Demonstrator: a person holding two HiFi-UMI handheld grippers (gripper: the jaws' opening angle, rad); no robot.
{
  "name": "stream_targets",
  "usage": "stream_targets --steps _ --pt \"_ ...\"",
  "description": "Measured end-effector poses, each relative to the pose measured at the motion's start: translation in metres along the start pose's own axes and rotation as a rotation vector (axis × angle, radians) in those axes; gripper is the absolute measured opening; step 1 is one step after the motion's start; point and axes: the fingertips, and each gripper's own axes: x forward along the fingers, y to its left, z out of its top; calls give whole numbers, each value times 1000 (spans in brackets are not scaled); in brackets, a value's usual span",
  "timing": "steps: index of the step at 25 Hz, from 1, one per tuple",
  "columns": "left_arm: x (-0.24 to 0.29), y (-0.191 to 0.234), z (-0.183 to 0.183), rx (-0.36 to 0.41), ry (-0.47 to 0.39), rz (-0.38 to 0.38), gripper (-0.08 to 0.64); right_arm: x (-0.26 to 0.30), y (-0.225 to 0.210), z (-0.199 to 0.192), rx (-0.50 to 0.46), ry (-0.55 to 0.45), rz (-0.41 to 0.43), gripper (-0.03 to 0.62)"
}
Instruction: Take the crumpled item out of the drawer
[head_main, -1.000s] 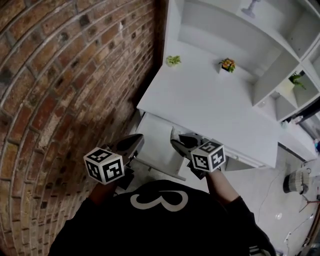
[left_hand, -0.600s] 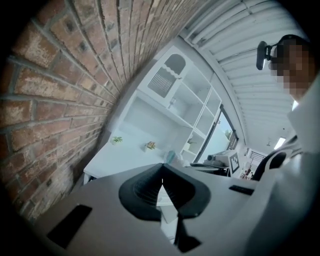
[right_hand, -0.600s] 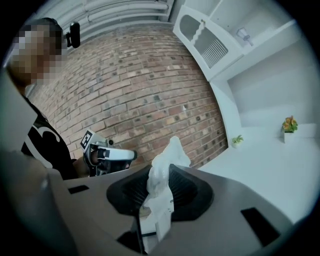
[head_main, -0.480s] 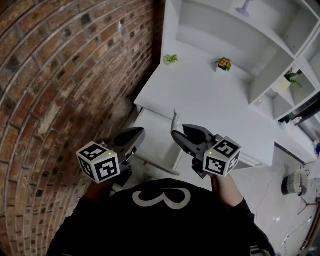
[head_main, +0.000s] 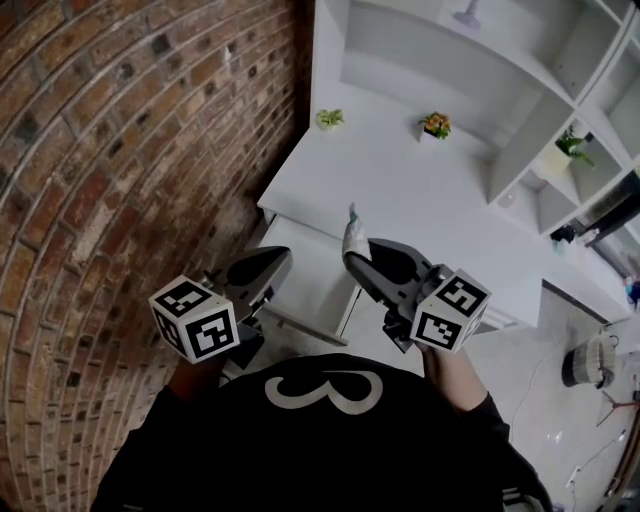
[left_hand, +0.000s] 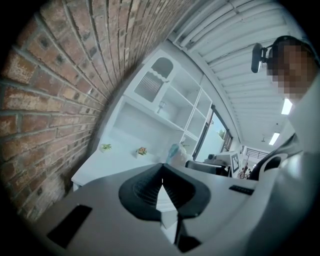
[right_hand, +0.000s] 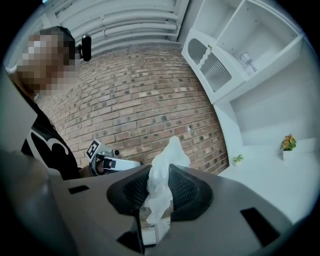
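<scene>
The desk (head_main: 420, 200) is white, brick wall (head_main: 120, 150) reddish-brown, crumpled item (right_hand: 159, 187) whitish.

Left gripper (head_main: 274, 260) with jaws together; right gripper (head_main: 353, 250) alongside, jaws pinched.

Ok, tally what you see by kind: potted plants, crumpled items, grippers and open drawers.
Potted plants: 3
Crumpled item: 1
Grippers: 2, left gripper and right gripper
Open drawer: 1
Total: 7
</scene>
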Motion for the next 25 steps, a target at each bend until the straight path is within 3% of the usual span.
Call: stream_targets --steps 25 --pt "11 2 -4 -8 26 -16 3 -1 -2 1 12 -7 12 104"
